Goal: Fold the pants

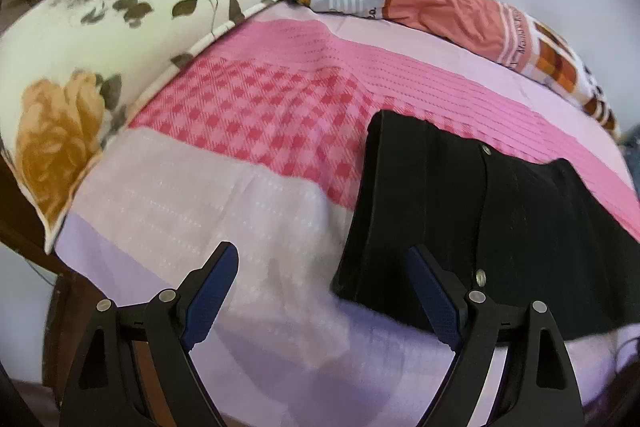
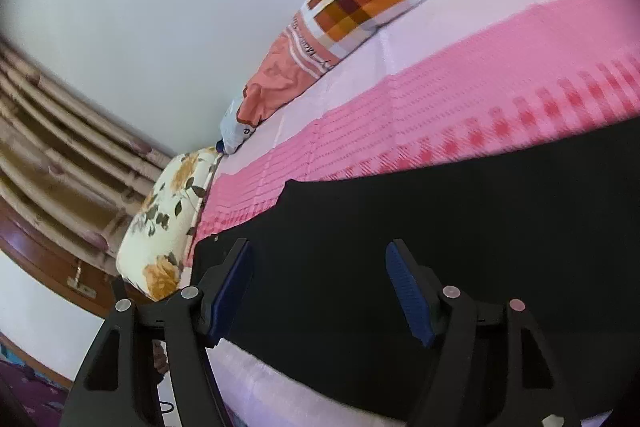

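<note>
Black pants [image 1: 480,211] lie flat along the bed [image 1: 240,155], waistband toward floral pillow [image 1: 80,67]; left claw [image 1: 324,291] and right claw [image 2: 320,291] spread, empty.

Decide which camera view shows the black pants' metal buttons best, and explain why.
The left wrist view: two metal buttons sit sharp on the black pants. The right wrist view shows the pants as a dark, partly blurred mass with no clear button.
</note>
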